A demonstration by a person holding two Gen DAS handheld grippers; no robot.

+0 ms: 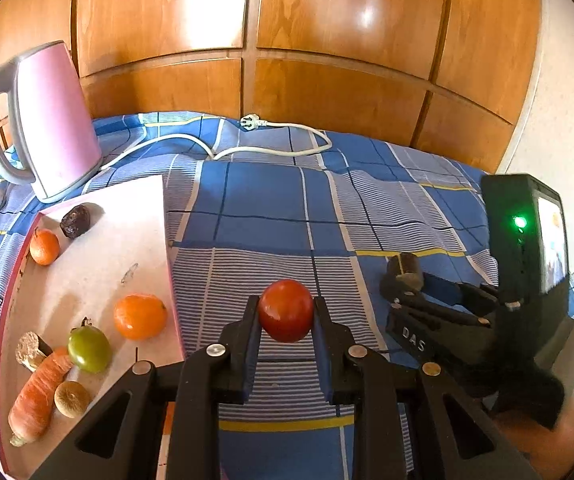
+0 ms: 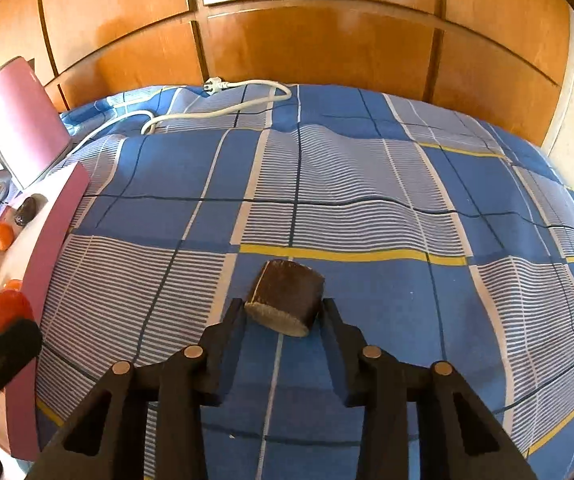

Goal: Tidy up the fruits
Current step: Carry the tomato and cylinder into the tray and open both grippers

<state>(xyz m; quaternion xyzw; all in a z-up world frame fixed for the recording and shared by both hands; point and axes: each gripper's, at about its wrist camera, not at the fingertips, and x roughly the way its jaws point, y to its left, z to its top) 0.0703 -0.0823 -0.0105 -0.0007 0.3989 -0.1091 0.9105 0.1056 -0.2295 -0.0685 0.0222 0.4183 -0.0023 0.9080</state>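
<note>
My left gripper (image 1: pixel 286 312) is clamped on a red tomato (image 1: pixel 285 310), held above the checked cloth (image 1: pixel 271 208) just right of the pink board (image 1: pixel 127 240). My right gripper (image 2: pixel 283 312) has its jaws around a dark brown stub (image 2: pixel 285 298) lying on the cloth; I can't tell whether the pads press it.

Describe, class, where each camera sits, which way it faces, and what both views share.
Left wrist: rides the left claw, looking forward and down over its fingers at the red tomato it grips; the right claw shows too.
Right wrist: rides the right claw, facing down at the brown chunk between its fingers.
Shared: pink kettle, white cord, blue checked cloth.
</note>
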